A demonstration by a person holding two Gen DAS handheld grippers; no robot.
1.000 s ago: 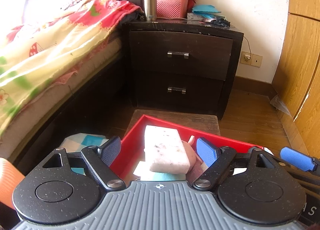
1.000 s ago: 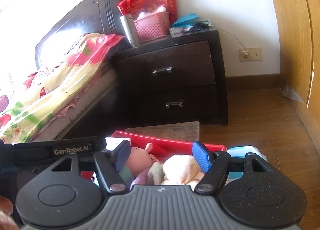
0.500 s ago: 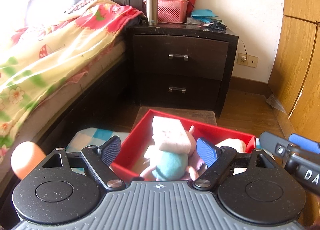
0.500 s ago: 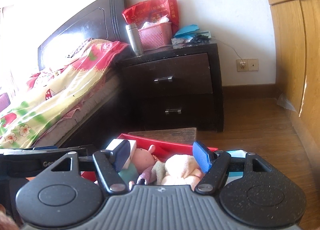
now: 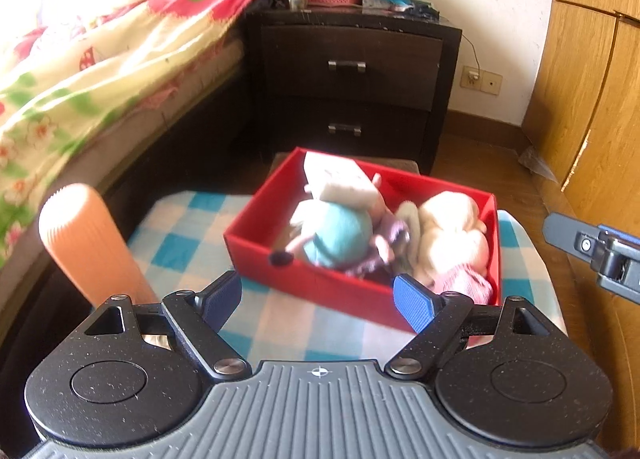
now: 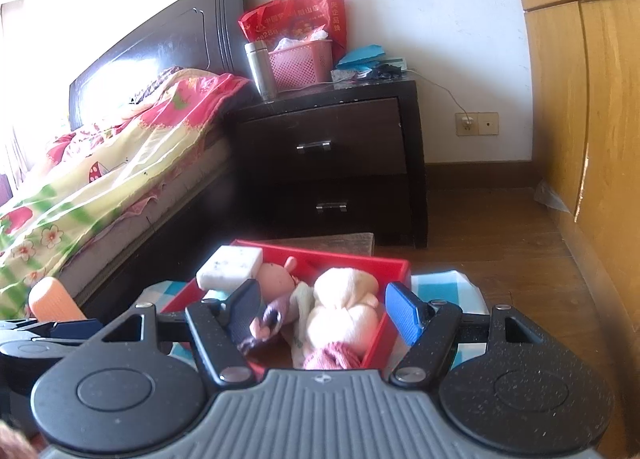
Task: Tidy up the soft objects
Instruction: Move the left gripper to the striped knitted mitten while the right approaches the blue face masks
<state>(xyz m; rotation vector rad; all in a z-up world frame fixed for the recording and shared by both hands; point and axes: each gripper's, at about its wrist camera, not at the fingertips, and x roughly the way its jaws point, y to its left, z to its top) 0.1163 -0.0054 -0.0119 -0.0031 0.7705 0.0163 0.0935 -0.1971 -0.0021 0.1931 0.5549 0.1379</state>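
Note:
A red box (image 5: pixel 280 271) stands on a blue-and-white checked cloth (image 5: pixel 192 239). In it lie a white speckled block (image 5: pixel 340 179), a teal-bodied plush (image 5: pixel 340 235), a purple plush and a cream plush (image 5: pixel 452 227). My left gripper (image 5: pixel 318 299) is open and holds nothing, just short of the box's front wall. My right gripper (image 6: pixel 325 309) is also open, its fingers apart in front of the box (image 6: pixel 378 343) and clear of the cream plush (image 6: pixel 344 303), the pink pig head (image 6: pixel 276 277) and the block (image 6: pixel 230 265). Its tip shows at the right edge (image 5: pixel 600 251) of the left wrist view.
An orange ribbed cylinder (image 5: pixel 84 243) stands upright at the cloth's left edge. A bed with a flowered quilt (image 5: pixel 100 59) runs along the left. A dark nightstand (image 5: pixel 352 71) lies behind the box. A wooden wardrobe (image 5: pixel 592 99) lines the right, with wood floor between.
Both grippers have drawn back from the red box, so the whole box and the cloth now show. The white block stays on the toys. Neither gripper's jaws have changed.

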